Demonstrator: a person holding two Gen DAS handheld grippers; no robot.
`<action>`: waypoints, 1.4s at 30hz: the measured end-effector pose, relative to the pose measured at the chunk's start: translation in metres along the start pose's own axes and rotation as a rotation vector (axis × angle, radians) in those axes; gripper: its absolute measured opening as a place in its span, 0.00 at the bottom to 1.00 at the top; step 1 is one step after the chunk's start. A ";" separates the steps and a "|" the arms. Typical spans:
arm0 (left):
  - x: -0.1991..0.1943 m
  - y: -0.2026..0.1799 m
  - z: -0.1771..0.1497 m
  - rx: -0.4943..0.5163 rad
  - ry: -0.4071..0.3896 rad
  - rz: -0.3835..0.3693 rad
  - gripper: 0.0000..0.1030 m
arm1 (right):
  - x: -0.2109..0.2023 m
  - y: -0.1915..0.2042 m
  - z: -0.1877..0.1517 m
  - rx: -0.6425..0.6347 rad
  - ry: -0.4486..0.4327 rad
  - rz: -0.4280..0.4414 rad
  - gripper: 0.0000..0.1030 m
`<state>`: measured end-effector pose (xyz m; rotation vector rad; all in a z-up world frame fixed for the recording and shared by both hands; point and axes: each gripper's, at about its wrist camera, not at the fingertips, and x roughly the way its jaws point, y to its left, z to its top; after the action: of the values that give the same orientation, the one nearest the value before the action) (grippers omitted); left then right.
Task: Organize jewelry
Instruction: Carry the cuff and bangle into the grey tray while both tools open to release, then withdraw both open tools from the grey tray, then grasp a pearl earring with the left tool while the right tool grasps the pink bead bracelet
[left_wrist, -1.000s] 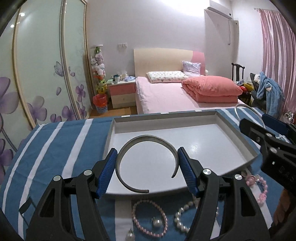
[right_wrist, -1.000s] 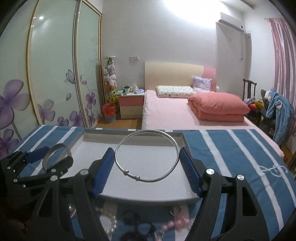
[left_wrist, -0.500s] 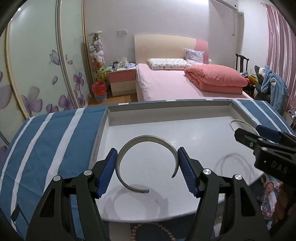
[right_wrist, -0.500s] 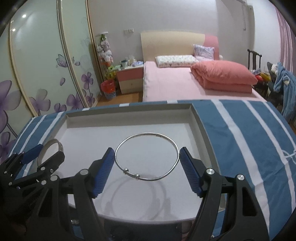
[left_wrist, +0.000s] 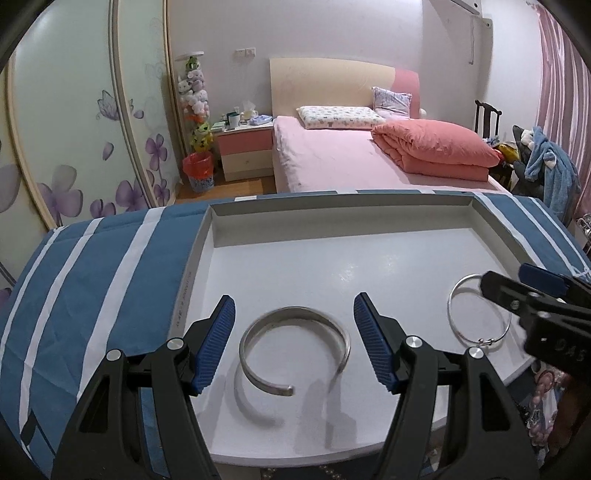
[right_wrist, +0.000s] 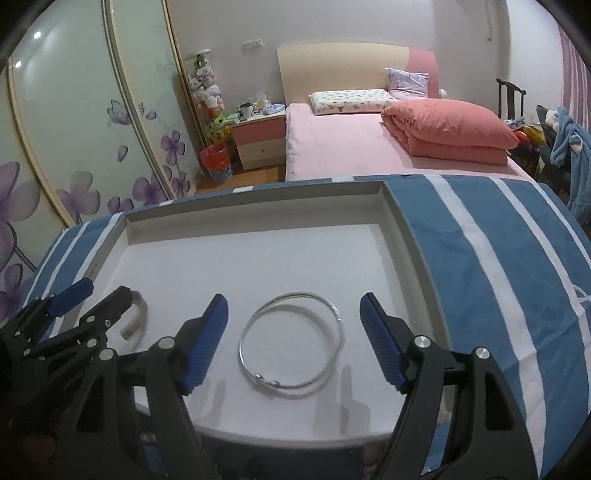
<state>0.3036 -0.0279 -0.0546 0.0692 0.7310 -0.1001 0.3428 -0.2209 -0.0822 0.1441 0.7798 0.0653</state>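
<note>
both lying flat in the tray (left_wrist: 207, 236): cuff (left_wrist: 293, 349) between the spread left hand-held gripper (left_wrist: 295, 345), bangle (right_wrist: 290, 350) between the spread right hand-held gripper (right_wrist: 293, 343). probably light, stiff, slippery; best pinched across the rim.

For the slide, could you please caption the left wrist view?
Open left claw above a silver cuff bangle lying in the white tray.

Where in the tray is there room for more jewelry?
The back half of the tray, behind the open bangle and the thin bangle, is bare. The front is crowded: both bangles lie there between each open tool's fingers.
</note>
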 end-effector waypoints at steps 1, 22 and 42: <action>-0.003 0.002 0.001 -0.010 -0.003 -0.001 0.65 | -0.003 -0.001 0.001 0.004 -0.004 0.002 0.70; -0.102 0.058 -0.062 -0.088 -0.030 0.019 0.65 | -0.100 -0.047 -0.050 0.025 -0.054 -0.063 0.69; -0.098 0.034 -0.105 -0.009 0.078 -0.026 0.66 | -0.068 -0.050 -0.103 -0.072 0.095 -0.186 0.14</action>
<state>0.1658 0.0232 -0.0662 0.0553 0.8102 -0.1194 0.2222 -0.2675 -0.1151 0.0002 0.8812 -0.0762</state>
